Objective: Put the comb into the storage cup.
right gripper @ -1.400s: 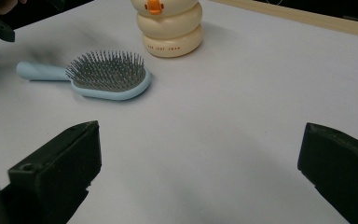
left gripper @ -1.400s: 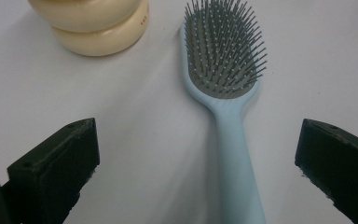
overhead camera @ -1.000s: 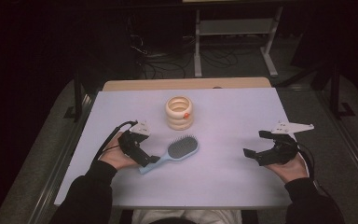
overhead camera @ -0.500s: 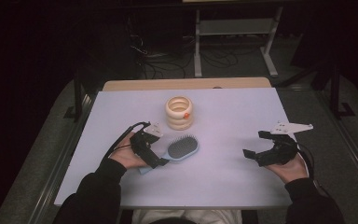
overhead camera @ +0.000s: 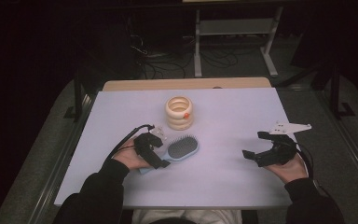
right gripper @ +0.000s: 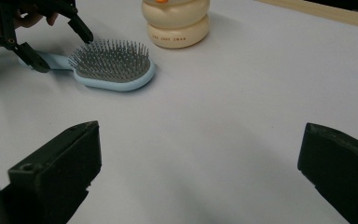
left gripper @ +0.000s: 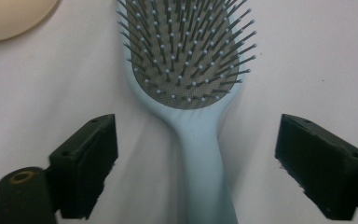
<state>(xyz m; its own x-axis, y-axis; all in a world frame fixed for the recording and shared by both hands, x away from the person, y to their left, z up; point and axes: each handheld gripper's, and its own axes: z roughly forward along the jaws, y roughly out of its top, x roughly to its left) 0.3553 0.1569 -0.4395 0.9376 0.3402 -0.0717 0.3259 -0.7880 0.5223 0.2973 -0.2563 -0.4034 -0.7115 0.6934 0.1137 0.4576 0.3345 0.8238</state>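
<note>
Nearest the person, the left gripper (left gripper: 196, 168) stood with jaws wide apart astride the handle of the pale blue hairbrush (left gripper: 189, 70), which lay bristles-up on the white table (overhead camera: 228, 186). The right gripper (overhead camera: 265, 151) sat idle, jaws agape. Beyond stood a cream ring stack (overhead camera: 179, 112). Judged: grasp pending; closing on the handle is needed.

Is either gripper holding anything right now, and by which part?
Nothing is held. The left gripper is open, straddling the handle of the light blue plastic hairbrush without touching it; the right gripper is open.
</note>
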